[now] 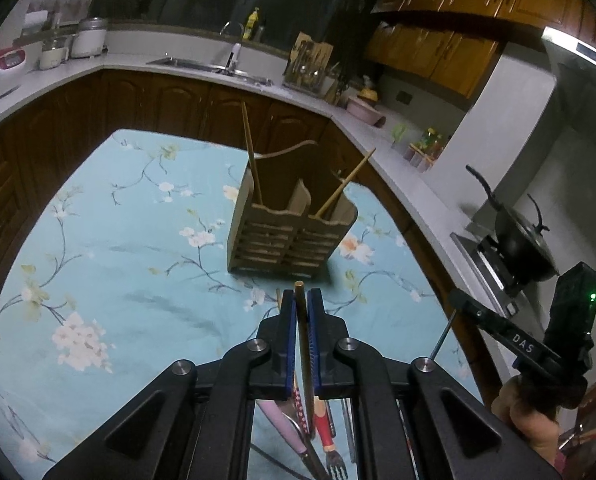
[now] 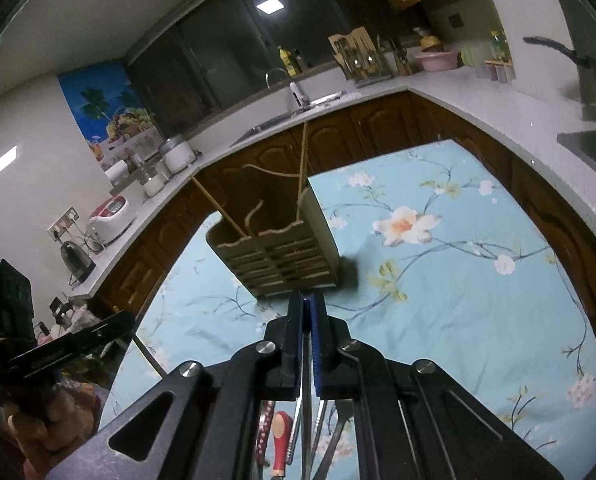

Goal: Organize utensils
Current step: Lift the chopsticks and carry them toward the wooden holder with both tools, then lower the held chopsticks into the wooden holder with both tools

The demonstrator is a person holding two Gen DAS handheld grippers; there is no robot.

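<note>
A wooden slatted utensil holder (image 1: 286,240) (image 2: 286,256) stands on the floral tablecloth, with one wooden chopstick (image 1: 252,156) in its left compartment and another (image 1: 345,184) leaning in its right. My left gripper (image 1: 299,294) is shut on a brown wooden chopstick (image 1: 301,320), held above the cloth just short of the holder. My right gripper (image 2: 306,296) is shut on a thin metal stick (image 2: 305,420), also just short of the holder. In the left wrist view the right gripper (image 1: 455,300) hangs to the right with that metal stick (image 1: 441,336) pointing down. Several loose utensils (image 1: 323,424) lie below both grippers.
The blue floral tablecloth (image 1: 118,240) covers a table ringed by wooden cabinets and a white counter (image 1: 409,168). A wok (image 1: 521,240) sits on the stove at right. The sink (image 1: 214,66) and a knife rack (image 1: 307,62) stand at the back. A person's hand (image 2: 50,420) holds the left gripper.
</note>
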